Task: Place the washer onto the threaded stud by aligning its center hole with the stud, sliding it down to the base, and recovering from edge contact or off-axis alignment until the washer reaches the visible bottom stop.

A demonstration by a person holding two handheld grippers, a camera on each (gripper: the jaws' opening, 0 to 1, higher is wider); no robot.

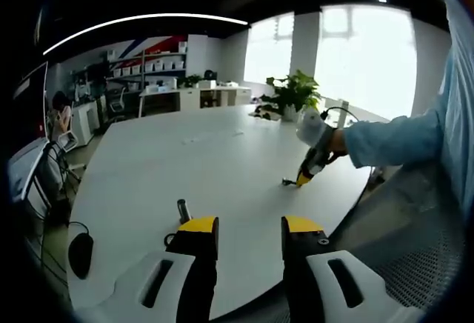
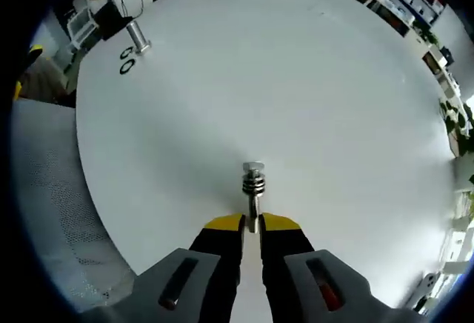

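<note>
Two studs (image 2: 252, 182), two loose washers (image 2: 127, 60)

A wide table (image 2: 296, 71) carries everything: in the right gripper view a threaded stud (image 2: 253, 182) lies on it just ahead of the right gripper (image 2: 252, 223), its shank running back between the jaws, with washers stacked near its head. Far off toward the table's edge stands a second stud (image 2: 138, 39) with two loose washers (image 2: 127, 60) beside it. In the left gripper view that second stud sits just beyond the left gripper (image 1: 249, 227), a potted plant (image 1: 290, 95) at the table's far side.
</note>
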